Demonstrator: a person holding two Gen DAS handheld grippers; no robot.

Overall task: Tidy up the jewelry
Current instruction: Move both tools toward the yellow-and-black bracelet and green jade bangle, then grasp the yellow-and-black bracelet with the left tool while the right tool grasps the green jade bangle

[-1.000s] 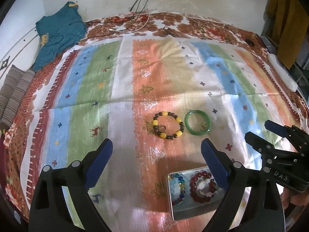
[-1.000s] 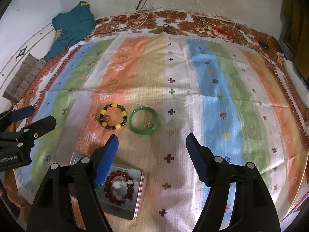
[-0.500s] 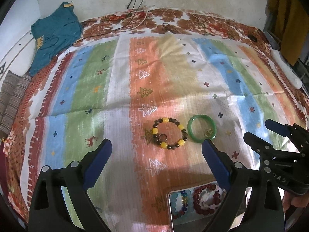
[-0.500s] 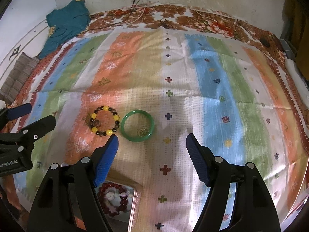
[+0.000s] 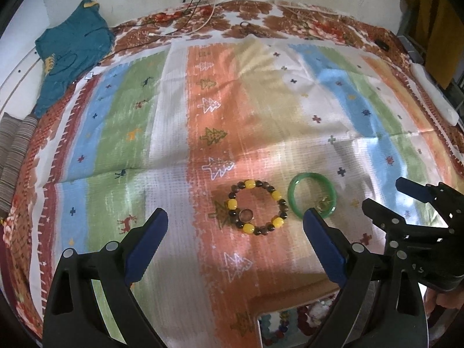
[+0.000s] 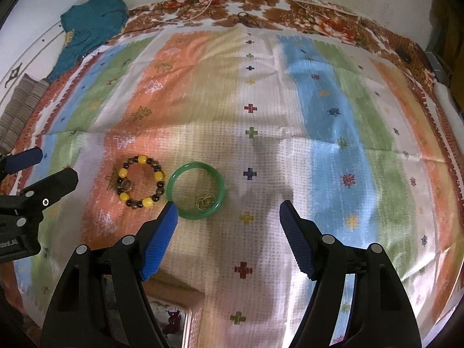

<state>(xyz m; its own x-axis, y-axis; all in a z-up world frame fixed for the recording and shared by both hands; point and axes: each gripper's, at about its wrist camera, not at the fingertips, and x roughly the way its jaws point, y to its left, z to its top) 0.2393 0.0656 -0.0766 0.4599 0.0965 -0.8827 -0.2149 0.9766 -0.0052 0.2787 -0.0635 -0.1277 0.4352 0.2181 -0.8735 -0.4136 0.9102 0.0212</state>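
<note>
A brown and yellow bead bracelet (image 5: 256, 206) (image 6: 141, 181) lies on the striped cloth with a small ring (image 5: 246, 215) inside it. A green bangle (image 5: 312, 195) (image 6: 196, 194) lies just right of it, with a small gold piece (image 6: 204, 201) inside. A metal tray (image 5: 293, 324) (image 6: 185, 319) with bead bracelets sits at the near edge, mostly cut off. My left gripper (image 5: 235, 235) is open and empty, just short of the beaded bracelet. My right gripper (image 6: 227, 232) is open and empty, just short of the bangle's right side.
The striped cloth (image 5: 174, 133) covers a floral bed cover. A teal garment (image 5: 69, 49) lies at the far left, folded striped fabric (image 5: 13, 150) at the left edge, cables (image 5: 200, 26) at the far side, a white object (image 5: 435, 92) at the right edge.
Both grippers have moved forward toward the bracelet and bangle. The tray has slid down to the bottom edge of both views. Both stay open.
</note>
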